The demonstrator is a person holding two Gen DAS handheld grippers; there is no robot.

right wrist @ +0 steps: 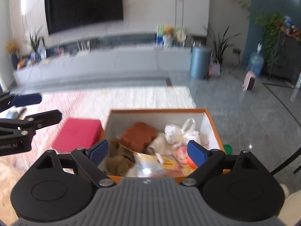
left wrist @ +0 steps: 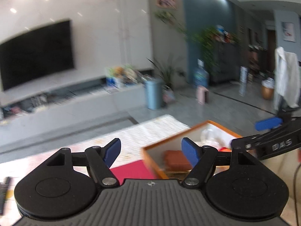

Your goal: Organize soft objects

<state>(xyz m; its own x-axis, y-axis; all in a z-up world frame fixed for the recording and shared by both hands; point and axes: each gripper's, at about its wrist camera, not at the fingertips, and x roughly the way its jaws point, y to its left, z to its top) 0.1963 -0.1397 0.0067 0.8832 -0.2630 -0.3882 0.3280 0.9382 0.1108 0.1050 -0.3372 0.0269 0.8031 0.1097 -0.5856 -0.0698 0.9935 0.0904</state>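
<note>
Both views motion-blurred; orange box (right wrist: 210,120) contents indistinct.

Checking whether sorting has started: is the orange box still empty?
No: the orange box already holds a brown block, a clear plastic bag and other soft items.

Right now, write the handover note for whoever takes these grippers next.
Left gripper: open, empty, above the rug.
Right gripper: open, empty, over the box.
Box on the rug holds a brown cushion, a fuzzy tan item, a clear bag, a foil pouch and a pink item.
Red case sits left of the box, outside it.
Done: soft things are in the box.
Left: maybe the red case; the blur hides any others.
</note>
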